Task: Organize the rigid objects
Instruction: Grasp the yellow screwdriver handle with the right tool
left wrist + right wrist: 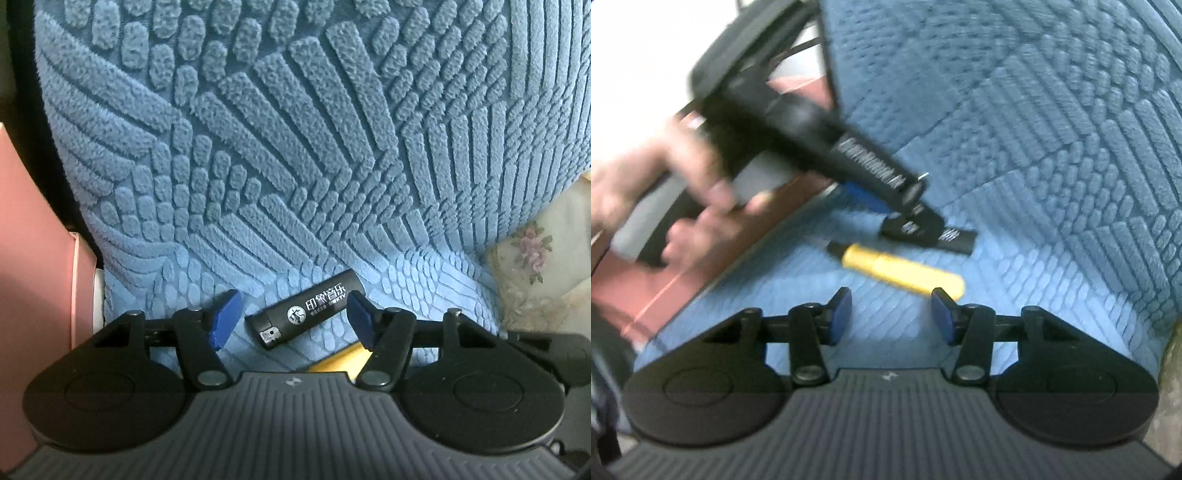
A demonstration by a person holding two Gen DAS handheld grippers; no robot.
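Observation:
A black lighter (304, 309) with white print lies on the blue textured seat cover (295, 147). My left gripper (291, 317) is open, with its blue fingertips on either side of the lighter, low over the cover. A yellow lighter (341, 360) shows partly behind the right finger. In the right wrist view the yellow lighter (901, 271) lies just ahead of my open, empty right gripper (891, 314). The black lighter (955, 238) lies beyond it, partly hidden by the left gripper (886, 199) held in a hand.
A pink box (33, 277) stands at the left edge of the seat and also shows in the right wrist view (701, 243). A floral cushion (535, 266) sits at the right. The blue backrest rises behind the lighters.

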